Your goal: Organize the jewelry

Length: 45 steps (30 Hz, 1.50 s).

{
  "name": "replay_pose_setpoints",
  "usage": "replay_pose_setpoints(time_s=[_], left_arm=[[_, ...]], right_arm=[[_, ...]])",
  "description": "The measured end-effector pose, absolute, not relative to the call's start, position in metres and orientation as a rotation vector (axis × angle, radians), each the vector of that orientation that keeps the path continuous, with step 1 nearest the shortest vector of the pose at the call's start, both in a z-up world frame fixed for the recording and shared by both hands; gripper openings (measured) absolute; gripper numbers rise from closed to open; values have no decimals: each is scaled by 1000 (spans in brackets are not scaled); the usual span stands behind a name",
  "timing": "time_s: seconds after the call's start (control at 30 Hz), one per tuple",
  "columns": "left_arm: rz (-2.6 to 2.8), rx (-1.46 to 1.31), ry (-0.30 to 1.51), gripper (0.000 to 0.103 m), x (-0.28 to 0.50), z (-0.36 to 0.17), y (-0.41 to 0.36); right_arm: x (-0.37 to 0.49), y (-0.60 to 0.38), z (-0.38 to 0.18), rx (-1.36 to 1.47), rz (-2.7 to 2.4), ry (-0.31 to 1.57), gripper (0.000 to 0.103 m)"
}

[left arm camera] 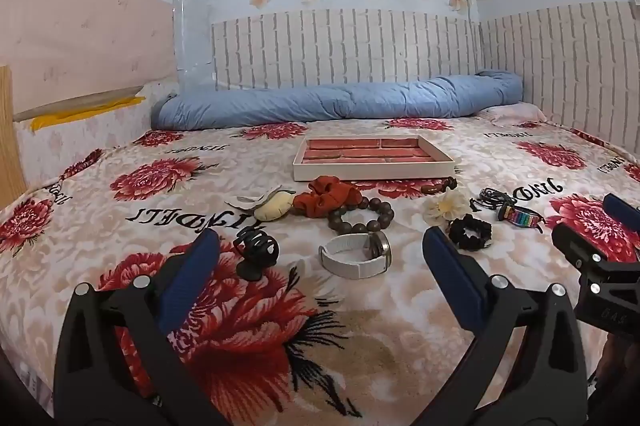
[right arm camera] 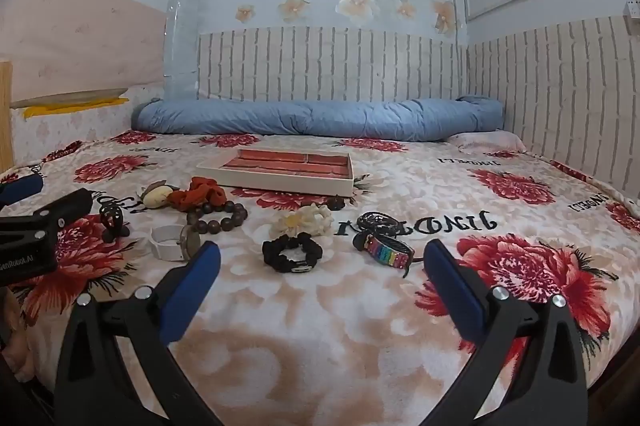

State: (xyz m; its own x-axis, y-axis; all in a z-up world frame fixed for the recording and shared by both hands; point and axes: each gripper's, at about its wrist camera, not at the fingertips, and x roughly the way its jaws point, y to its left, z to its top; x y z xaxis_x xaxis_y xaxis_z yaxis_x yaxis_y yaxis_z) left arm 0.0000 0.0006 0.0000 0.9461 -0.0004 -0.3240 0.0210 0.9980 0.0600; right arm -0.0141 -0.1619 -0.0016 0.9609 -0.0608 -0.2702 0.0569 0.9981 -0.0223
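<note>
A white jewelry tray with red compartments lies on the bed, also in the right wrist view. In front of it lie an orange scrunchie, a wooden bead bracelet, a white-strapped watch, a black hair claw, a black scrunchie, a rainbow bracelet and a cream flower clip. My left gripper is open, low over the blanket before the watch. My right gripper is open, before the black scrunchie.
A floral blanket covers the bed. A rolled blue quilt lies along the back wall. A yellow pouch and a black cord bracelet lie among the items. Brown beads rest near the tray's corner.
</note>
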Motion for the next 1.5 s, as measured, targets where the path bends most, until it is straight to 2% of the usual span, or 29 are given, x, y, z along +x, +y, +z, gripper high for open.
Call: replay_pose_setpoints(time_s=[1.5], left_arm=[[-29,62,324,98,3,1,2]], right_arm=[[-12,-164,-2,8,-64,281,99]])
